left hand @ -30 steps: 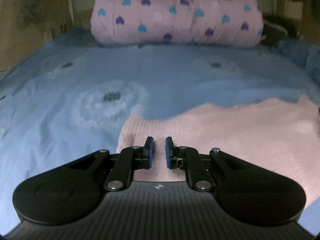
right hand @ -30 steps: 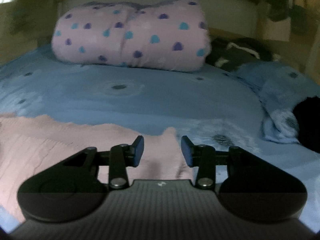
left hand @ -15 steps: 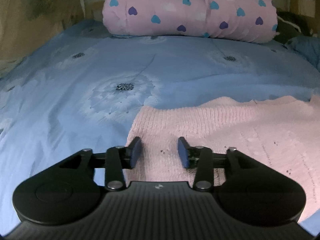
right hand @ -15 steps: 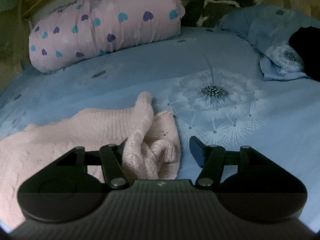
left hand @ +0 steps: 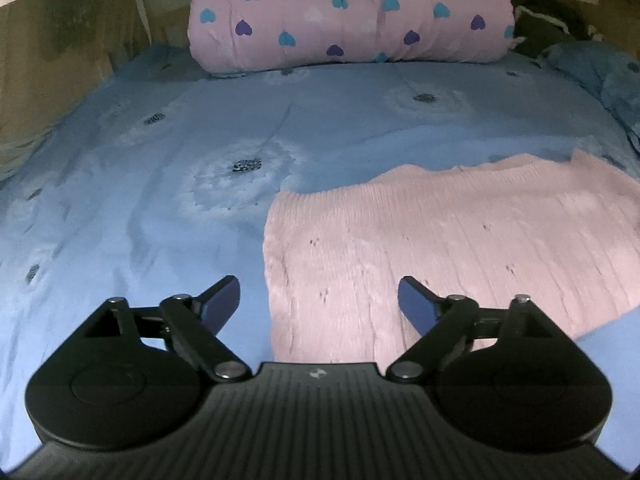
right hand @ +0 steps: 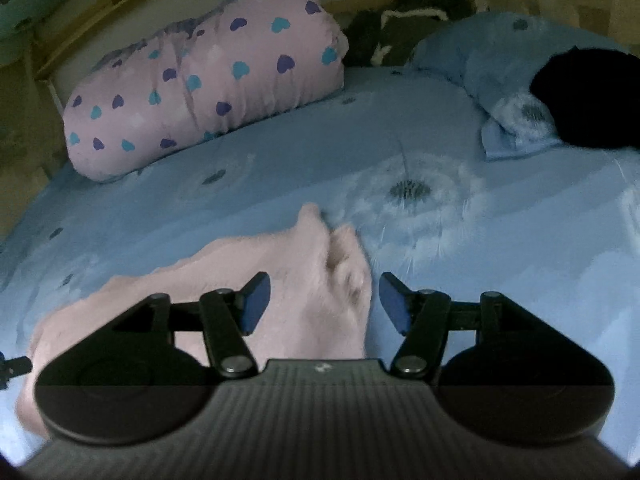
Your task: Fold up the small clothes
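A pink knitted garment (left hand: 460, 240) lies spread on the blue bedsheet (left hand: 160, 200). My left gripper (left hand: 320, 300) is open and empty, its jaws wide apart over the garment's near left corner. In the right wrist view the garment (right hand: 260, 272) ends in a bunched, crumpled edge (right hand: 344, 264). My right gripper (right hand: 324, 300) is open and empty, with that bunched edge lying between and just beyond its fingers.
A rolled pink quilt with hearts (left hand: 352, 16) lies across the head of the bed, also shown in the right wrist view (right hand: 208, 92). A blue pillow (right hand: 500, 64) and a black item (right hand: 592, 96) lie at the right. Dark clothing (right hand: 400, 24) sits behind.
My left gripper was nearly shut over the garment's edge, then opened wide and drew back. My right gripper opened wider and tilted; the garment's right edge now lies bunched on the sheet.
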